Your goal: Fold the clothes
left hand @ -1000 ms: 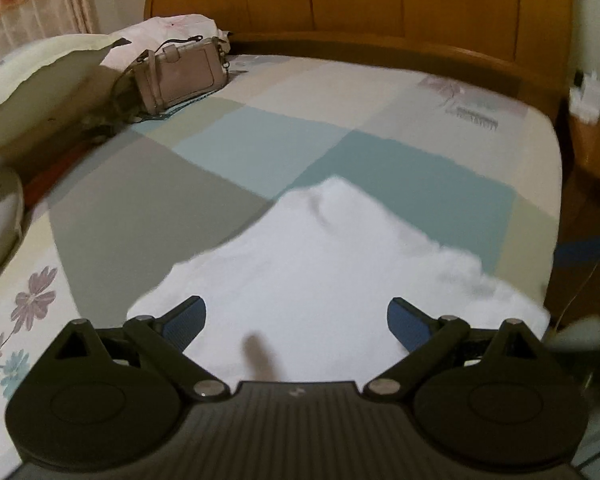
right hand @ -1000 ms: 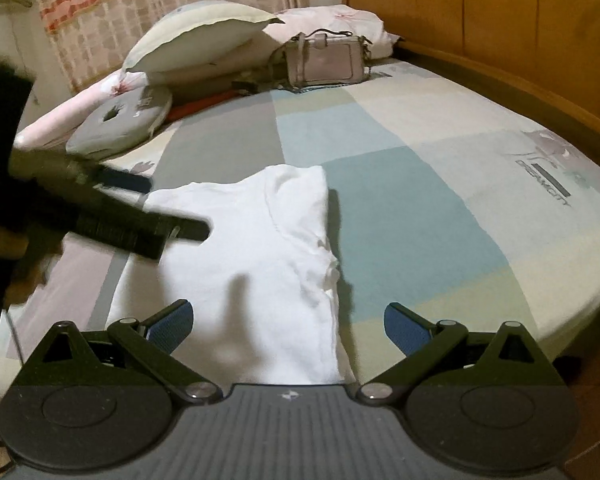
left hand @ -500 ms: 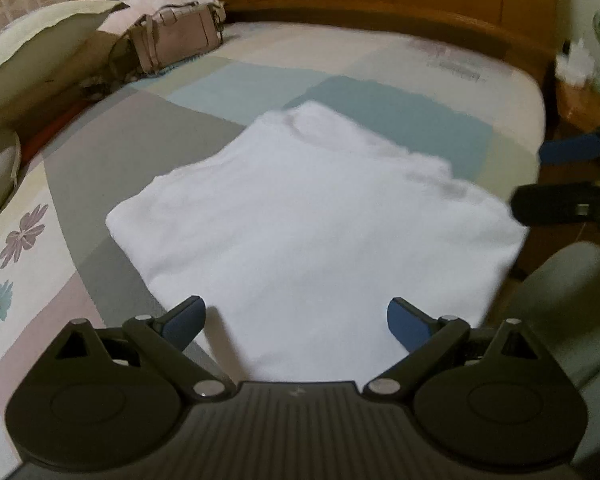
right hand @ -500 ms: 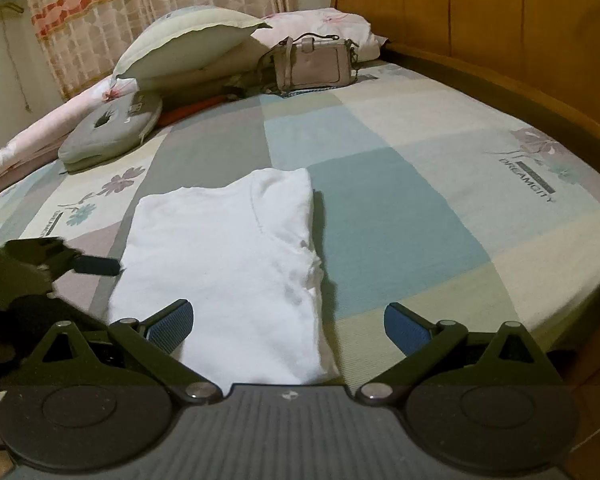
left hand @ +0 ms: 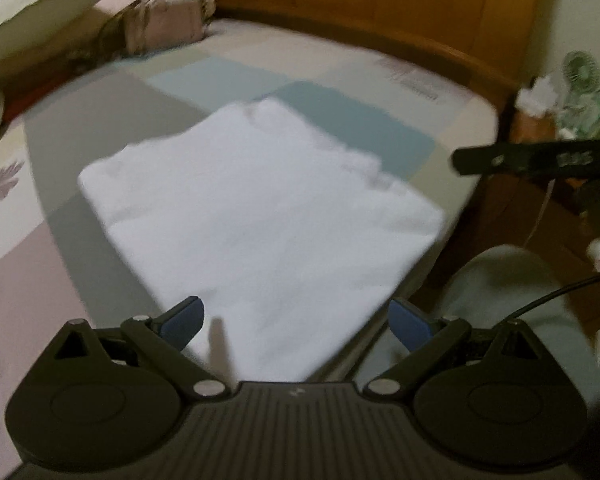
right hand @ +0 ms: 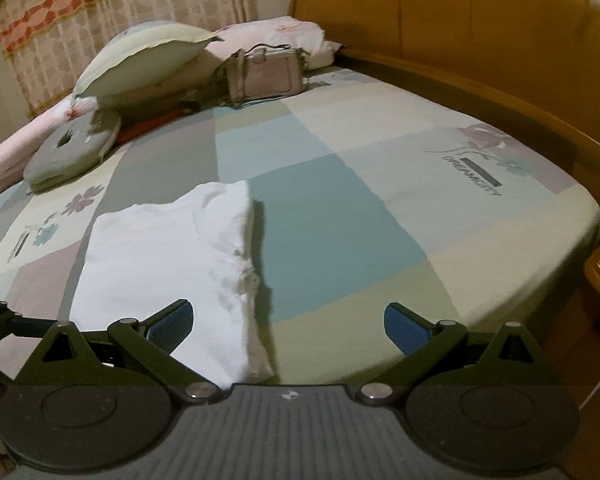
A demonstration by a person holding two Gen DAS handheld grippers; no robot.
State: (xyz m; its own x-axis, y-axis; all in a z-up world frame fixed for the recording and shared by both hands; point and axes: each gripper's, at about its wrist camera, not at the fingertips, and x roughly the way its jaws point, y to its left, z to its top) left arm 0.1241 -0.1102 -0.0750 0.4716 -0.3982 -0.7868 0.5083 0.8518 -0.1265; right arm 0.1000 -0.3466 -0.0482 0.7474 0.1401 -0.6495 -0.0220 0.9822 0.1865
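Two grippers in our hands, both held above the near edge of the bed [right hand: 380, 128], neither touching cloth. Left gripper [left hand: 296, 320]: jaws spread wide, nothing between the blue pads, aimed across the white folded garment [left hand: 260, 208]. Right gripper [right hand: 288, 322]: jaws equally wide apart, empty, hanging over the bed edge with its left pad over the garment's near corner and its right pad over bare sheet.

Garment [right hand: 168, 256] lies flat as a roughly rectangular fold on the patchwork sheet, close to the near edge of the mattress, one long side thicker and slightly rumpled. Left view is motion-blurred; fine creases there we cannot make out.

Far side of the bed: pale handbag [right hand: 266, 72] standing against a pink pillow [right hand: 284, 30], a cream pillow [right hand: 140, 60] leaning beside it, a grey round cushion [right hand: 72, 152] lower down. Wooden headboard [right hand: 480, 24] curves around the right. Patterned curtain [right hand: 100, 20] behind the pillows.
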